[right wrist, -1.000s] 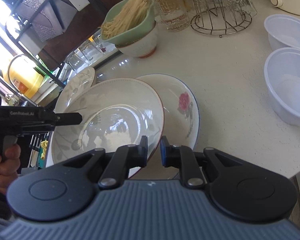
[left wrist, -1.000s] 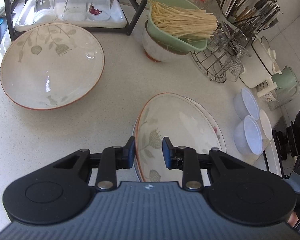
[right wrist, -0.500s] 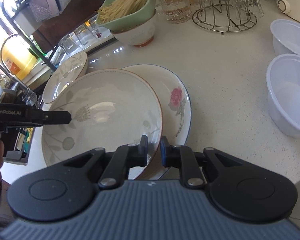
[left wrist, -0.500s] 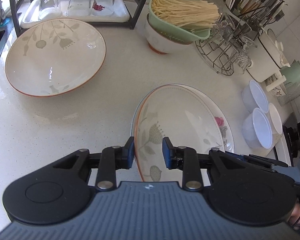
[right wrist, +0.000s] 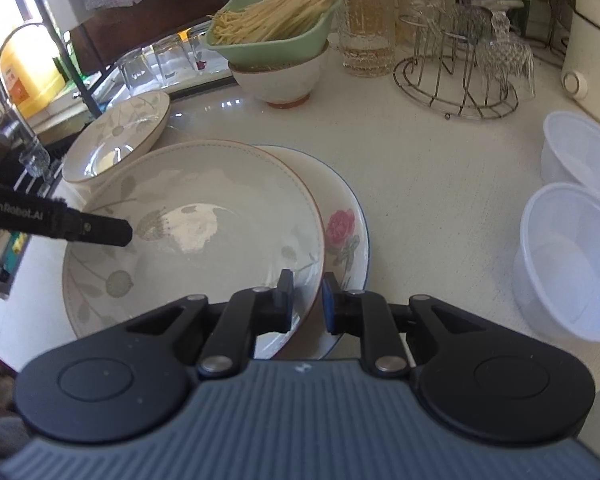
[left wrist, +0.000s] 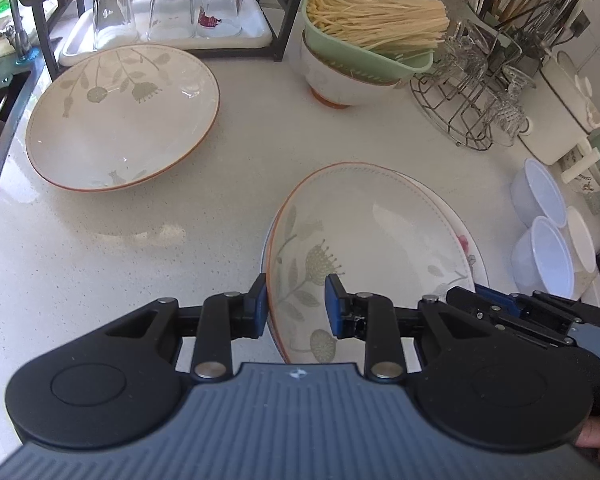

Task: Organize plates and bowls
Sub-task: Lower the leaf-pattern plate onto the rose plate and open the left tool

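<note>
A cream floral plate (left wrist: 372,240) with a brown rim is held over a white rose plate (right wrist: 346,232). My left gripper (left wrist: 296,306) is shut on the floral plate's left rim. My right gripper (right wrist: 306,300) is shut on its right rim; the same plate shows in the right wrist view (right wrist: 204,236). A second matching floral plate (left wrist: 120,116) lies on the counter at the far left, also in the right wrist view (right wrist: 120,140). The rose plate is mostly hidden under the held plate.
A white bowl with a green colander of noodles (left wrist: 360,52) stands at the back. A wire glass rack (left wrist: 472,92) is behind right. Two white plastic bowls (right wrist: 572,256) sit at the right. A tray of glasses (left wrist: 164,20) is under a shelf at back left.
The held floral plate has come lower and flatter over the rose plate. Both grippers keep their hold on it.
</note>
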Demonstrator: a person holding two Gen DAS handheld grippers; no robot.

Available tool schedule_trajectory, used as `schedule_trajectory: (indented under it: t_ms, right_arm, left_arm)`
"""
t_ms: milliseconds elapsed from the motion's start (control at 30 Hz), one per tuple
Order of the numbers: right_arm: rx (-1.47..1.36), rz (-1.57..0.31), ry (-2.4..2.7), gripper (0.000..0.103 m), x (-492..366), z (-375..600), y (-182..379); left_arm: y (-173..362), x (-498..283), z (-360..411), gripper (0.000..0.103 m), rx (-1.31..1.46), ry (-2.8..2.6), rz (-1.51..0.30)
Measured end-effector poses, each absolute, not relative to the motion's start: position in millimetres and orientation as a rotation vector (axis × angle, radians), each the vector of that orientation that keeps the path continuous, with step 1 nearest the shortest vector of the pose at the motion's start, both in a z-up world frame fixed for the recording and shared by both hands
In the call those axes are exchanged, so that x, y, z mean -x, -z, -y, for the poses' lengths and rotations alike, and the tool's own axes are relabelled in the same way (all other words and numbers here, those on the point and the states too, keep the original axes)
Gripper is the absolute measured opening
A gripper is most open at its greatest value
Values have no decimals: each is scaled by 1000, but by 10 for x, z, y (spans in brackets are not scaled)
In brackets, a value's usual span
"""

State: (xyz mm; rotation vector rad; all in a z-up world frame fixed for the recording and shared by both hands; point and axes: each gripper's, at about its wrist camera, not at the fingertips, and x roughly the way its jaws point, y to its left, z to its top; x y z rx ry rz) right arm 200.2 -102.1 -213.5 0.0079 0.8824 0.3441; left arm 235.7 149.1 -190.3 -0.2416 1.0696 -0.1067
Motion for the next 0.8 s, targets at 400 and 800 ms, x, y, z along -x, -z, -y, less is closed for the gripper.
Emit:
schedule_trajectory:
  t_ms: [400,800]
  right_arm:
    - [89,-790,-327,19,-1919,978,2126]
    - [-51,-746,-315,19,-1944,1267,1941]
  left_arm:
    - [1921,-2322,-1375,34,192,23,-1076]
    - [1708,-2164,-1255,34,220,12,-1014]
